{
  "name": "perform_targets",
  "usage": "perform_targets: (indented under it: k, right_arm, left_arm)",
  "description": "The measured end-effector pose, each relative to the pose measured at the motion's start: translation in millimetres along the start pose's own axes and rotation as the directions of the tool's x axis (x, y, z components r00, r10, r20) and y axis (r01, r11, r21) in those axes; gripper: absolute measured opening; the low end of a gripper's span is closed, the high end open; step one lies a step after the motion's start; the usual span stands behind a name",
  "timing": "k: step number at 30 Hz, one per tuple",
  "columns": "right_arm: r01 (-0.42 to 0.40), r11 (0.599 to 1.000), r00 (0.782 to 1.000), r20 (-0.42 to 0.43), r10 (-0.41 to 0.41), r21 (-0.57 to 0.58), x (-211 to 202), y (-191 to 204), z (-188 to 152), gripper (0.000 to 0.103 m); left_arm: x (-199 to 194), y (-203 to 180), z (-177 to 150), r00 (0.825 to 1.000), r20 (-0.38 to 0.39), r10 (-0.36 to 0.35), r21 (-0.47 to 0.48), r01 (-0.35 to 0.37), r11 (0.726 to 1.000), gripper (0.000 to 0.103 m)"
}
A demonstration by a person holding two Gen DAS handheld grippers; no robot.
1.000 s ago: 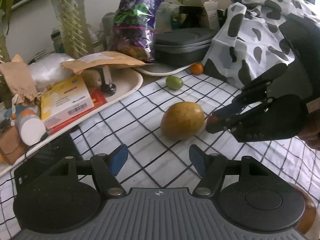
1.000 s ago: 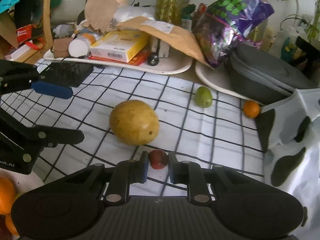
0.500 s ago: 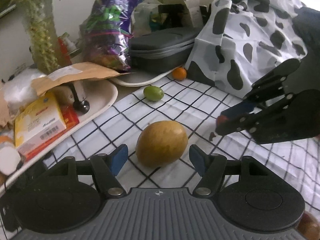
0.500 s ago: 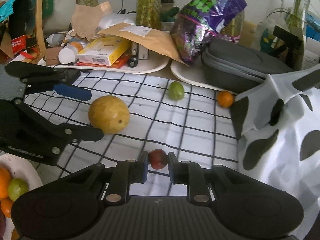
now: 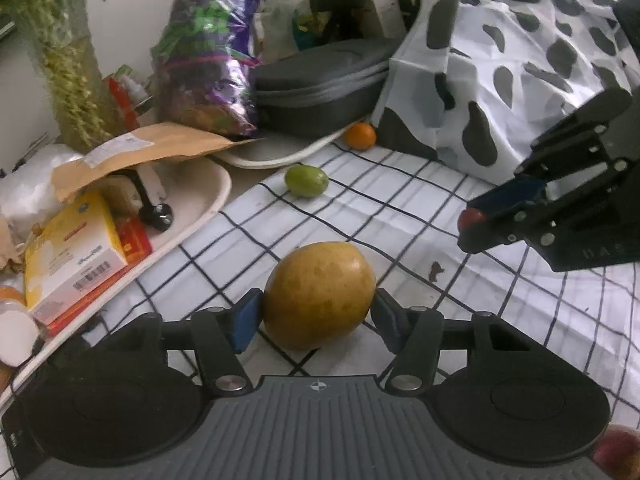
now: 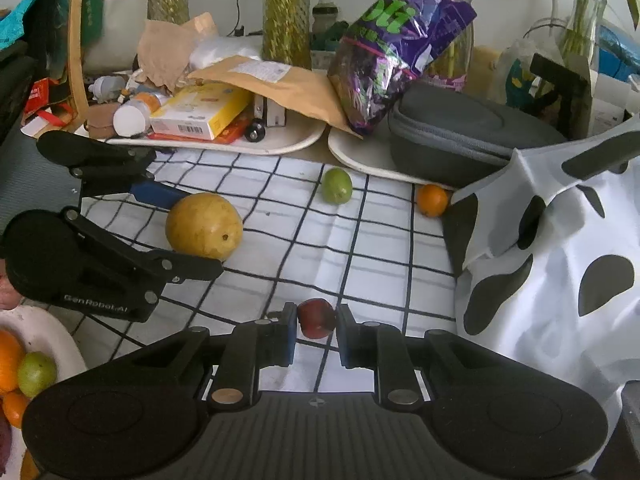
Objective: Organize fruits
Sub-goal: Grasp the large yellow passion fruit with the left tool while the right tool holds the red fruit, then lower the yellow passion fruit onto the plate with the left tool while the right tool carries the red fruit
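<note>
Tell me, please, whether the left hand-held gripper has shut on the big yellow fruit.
Cannot tell: its fingers flank the yellow fruit closely, contact unclear.

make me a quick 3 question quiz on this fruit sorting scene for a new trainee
1. True or false: the right gripper holds a small red fruit.
2. Which fruit sits between the left gripper's fingers? A) the green fruit B) the large yellow fruit C) the small orange fruit
3. Fill in: the loose fruits lie on a white cloth with a black ____ pattern.

Key:
1. True.
2. B; the fingers flank it, though a firm grip cannot be confirmed.
3. Grid.
</note>
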State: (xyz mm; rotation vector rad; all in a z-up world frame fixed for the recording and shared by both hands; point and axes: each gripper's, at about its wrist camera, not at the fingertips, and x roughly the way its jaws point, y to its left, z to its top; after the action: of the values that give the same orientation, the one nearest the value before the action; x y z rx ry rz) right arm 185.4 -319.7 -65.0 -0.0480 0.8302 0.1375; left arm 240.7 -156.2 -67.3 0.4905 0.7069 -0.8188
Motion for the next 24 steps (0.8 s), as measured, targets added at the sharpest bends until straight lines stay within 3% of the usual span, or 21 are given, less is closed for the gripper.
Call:
perform_targets:
  k: [8,24]
  right_arm:
    - [-0.027,0.999,0.999,0.042,0.026,0.019,-19.1,12.2,2.7,0.021]
    - [-0.068,0.998,0.993,0.094,0.067,0.010,-77.8,61.6,-21.4,0.021]
  left_arm:
    - [-49.5,17.3,3.7,0.997,0.076,0.004,-0.128,0.006,0.992,0.056]
    - [-135.0,-18.7,-38.1,0.994,0.105,-0.006,-0.157,0.022,0.987,0.055]
